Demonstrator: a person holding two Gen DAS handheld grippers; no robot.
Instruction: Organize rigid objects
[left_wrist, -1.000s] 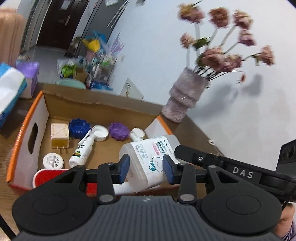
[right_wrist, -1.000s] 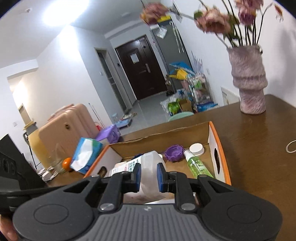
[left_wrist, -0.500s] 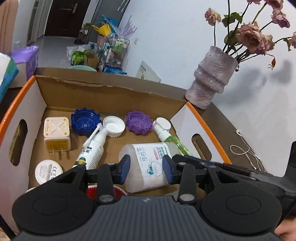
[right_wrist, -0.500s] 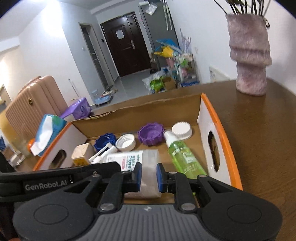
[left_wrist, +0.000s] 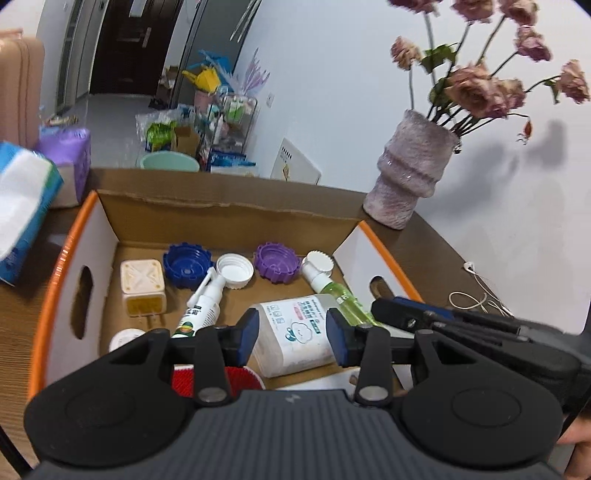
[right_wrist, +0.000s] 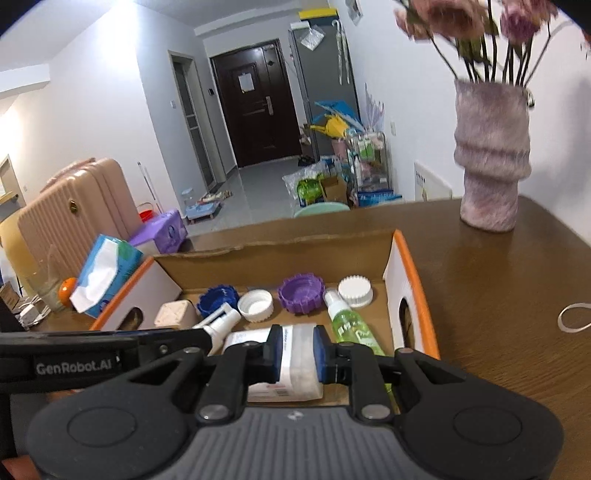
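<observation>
A white labelled bottle (left_wrist: 295, 338) lies on its side in the orange-rimmed cardboard box (left_wrist: 229, 206). My left gripper (left_wrist: 291, 335) is open, held above the bottle, not touching it. My right gripper (right_wrist: 297, 353) is open above the same bottle (right_wrist: 291, 363), and its arm shows in the left wrist view (left_wrist: 461, 328). Also in the box: a green spray bottle (right_wrist: 351, 325), a white spray bottle (left_wrist: 203, 306), blue cap (left_wrist: 188, 264), purple cap (left_wrist: 277, 262), white caps (left_wrist: 234, 269), a white plug adapter (left_wrist: 142, 286).
A purple vase (right_wrist: 491, 158) with dried flowers stands at the table's far right corner. A tissue pack (left_wrist: 22, 206) lies left of the box. A white cable (left_wrist: 476, 299) lies on the brown table (right_wrist: 498, 295) to the right. A red item (left_wrist: 218, 380) sits under my left gripper.
The right gripper has opened wider and let go of the white bottle, which now lies in the box. Both grippers have pulled back and up slightly.
</observation>
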